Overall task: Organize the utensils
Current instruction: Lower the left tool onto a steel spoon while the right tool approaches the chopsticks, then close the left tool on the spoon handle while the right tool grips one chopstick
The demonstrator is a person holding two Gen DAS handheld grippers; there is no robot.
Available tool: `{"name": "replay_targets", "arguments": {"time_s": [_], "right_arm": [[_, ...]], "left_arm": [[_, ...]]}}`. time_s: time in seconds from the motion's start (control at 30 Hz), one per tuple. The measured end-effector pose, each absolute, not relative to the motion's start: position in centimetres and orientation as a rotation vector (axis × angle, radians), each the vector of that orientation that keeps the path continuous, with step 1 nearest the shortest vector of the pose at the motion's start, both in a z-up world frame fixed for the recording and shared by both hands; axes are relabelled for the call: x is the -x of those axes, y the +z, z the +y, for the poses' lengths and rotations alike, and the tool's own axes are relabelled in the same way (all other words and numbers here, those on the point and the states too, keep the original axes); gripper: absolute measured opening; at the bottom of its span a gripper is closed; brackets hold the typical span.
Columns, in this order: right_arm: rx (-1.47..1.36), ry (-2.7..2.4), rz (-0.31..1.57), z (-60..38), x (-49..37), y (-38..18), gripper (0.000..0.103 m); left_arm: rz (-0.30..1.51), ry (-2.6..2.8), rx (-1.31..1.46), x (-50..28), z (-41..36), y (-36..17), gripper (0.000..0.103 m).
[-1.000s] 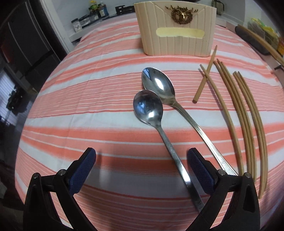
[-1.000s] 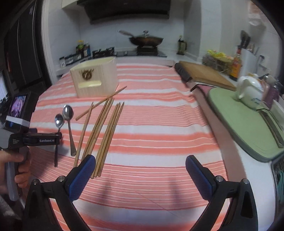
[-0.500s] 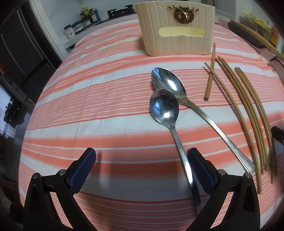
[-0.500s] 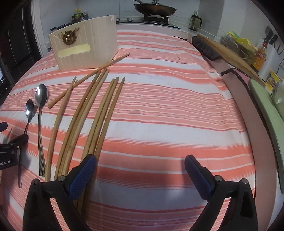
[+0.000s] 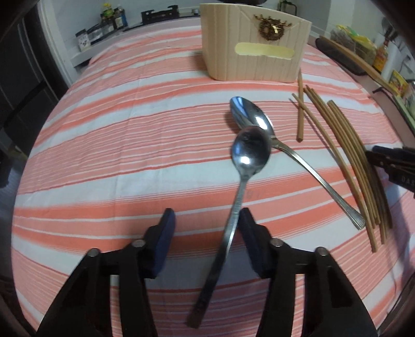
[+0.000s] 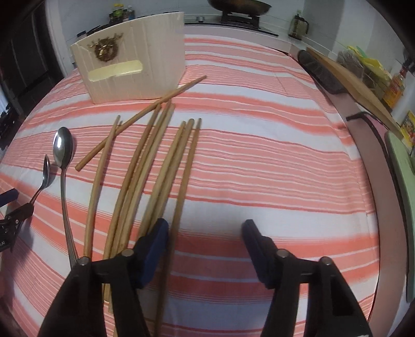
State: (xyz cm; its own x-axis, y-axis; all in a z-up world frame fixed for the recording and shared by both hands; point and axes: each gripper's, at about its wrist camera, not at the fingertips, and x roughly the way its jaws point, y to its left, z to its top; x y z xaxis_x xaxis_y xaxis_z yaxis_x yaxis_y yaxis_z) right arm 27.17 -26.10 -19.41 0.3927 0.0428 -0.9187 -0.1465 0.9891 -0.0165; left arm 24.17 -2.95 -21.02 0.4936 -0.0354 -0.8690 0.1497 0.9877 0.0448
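Observation:
Two steel spoons lie on the striped cloth. The smaller spoon (image 5: 249, 153) has its handle running between the jaws of my left gripper (image 5: 205, 228), which is half closed around it; the handle lies against the right pad, with a gap to the left pad. The larger spoon (image 5: 253, 116) lies behind it. Several wooden chopsticks (image 6: 153, 166) lie to the right. My right gripper (image 6: 205, 238) is open, its left pad (image 6: 153, 248) over the chopsticks' near ends. The cream utensil holder (image 5: 255, 53) stands at the back and also shows in the right wrist view (image 6: 129, 64).
A striped tablecloth (image 5: 129, 129) covers the table. A wooden board (image 6: 350, 77) and bottles (image 6: 394, 85) sit along the right counter. A wok (image 6: 238, 5) stands on the stove at the back. Jars (image 5: 109, 18) line the back left shelf.
Both grippers' jaws have narrowed. The left gripper has moved right so the small spoon's handle now sits between its jaws, and the spoon has swung. The right gripper has moved closer over the chopsticks.

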Motion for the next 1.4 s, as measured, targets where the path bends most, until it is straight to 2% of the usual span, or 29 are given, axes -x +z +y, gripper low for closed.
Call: {"name": "replay_targets", "arguments": {"time_s": [0.03, 0.07, 0.1, 0.4, 0.5, 0.57, 0.6, 0.63, 0.67, 0.7, 0.73, 0.87, 0.97, 1.07, 1.17, 1.2, 1.23, 1.27, 1.3, 1.4], "right_arm": [[0.104, 0.128, 1.165, -25.8, -27.2, -19.4, 0.023], [0.103, 0.122, 1.169, -25.8, -27.4, -19.3, 0.01], [0.1, 0.115, 1.173, -26.0, -27.4, -19.3, 0.007], [-0.009, 0.0, 1.228, -31.9, -24.5, -19.3, 0.006], [0.01, -0.033, 1.268, -33.4, -23.5, -19.2, 0.006], [0.015, -0.043, 1.292, -34.0, -23.1, -19.1, 0.007], [0.006, -0.04, 1.307, -34.2, -23.0, -19.1, 0.008], [-0.004, -0.028, 1.321, -34.4, -23.0, -19.0, 0.014], [-0.016, -0.008, 1.336, -34.6, -23.0, -19.0, 0.026], [-0.03, 0.012, 1.35, -34.7, -23.0, -18.9, 0.031], [-0.043, 0.032, 1.367, -34.7, -23.2, -18.9, 0.035], [-0.035, 0.099, 1.437, -34.5, -24.5, -19.2, 0.035], [0.006, 0.135, 1.449, -34.1, -26.3, -19.5, 0.035], [0.022, 0.145, 1.46, -34.1, -28.1, -19.6, 0.035], [0.034, 0.148, 1.449, -33.8, -30.5, -19.8, 0.035], [0.044, 0.145, 1.443, -33.6, -31.4, -19.9, 0.035], [0.05, 0.133, 1.432, -33.5, -32.2, -19.9, 0.032], [0.047, 0.107, 1.419, -33.6, -33.2, -19.9, 0.016], [0.011, 0.081, 1.419, -33.9, -34.0, -19.9, 0.006], [-0.043, 0.047, 1.369, -34.2, -35.4, -18.9, 0.006]], "left_arm": [[1.039, -0.119, -0.149, -24.0, -3.5, -21.0, 0.012], [1.03, -0.105, -0.177, -23.9, -3.7, -21.0, 0.01], [1.02, -0.089, -0.188, -23.8, -3.8, -21.0, 0.009], [1.046, 0.046, -0.069, -23.9, 4.2, -20.9, 0.008], [1.068, 0.033, -0.044, -24.4, 7.2, -20.8, 0.015], [1.093, -0.018, -0.006, -25.0, 9.0, -20.7, 0.025], [1.106, -0.046, 0.002, -25.3, 9.6, -20.6, 0.041], [1.124, -0.076, -0.002, -25.5, 9.9, -20.5, 0.06], [1.142, -0.104, -0.014, -25.6, 9.8, -20.5, 0.067], [1.153, -0.134, -0.025, -25.8, 9.7, -20.5, 0.072], [1.161, -0.15, -0.036, -26.0, 9.4, -20.5, 0.072], [1.162, -0.106, -0.125, -27.8, 7.7, -21.2, 0.075], [1.164, -0.089, -0.099, -29.3, 7.4, -21.1, 0.071], [1.159, -0.091, -0.099, -30.4, 7.0, -21.0, 0.061], [1.158, -0.123, -0.118, -31.4, 6.2, -20.8, 0.035], [1.158, -0.129, -0.131, -31.7, 5.9, -20.8, 0.033], [1.151, -0.128, -0.145, -32.0, 5.6, -20.7, 0.033], [1.144, -0.127, -0.151, -32.3, 5.5, -20.7, 0.033], [1.14, -0.124, -0.154, -32.6, 5.4, -20.6, 0.032], [1.091, -0.124, -0.096, -32.5, 6.2, -18.4, 0.032]]}}
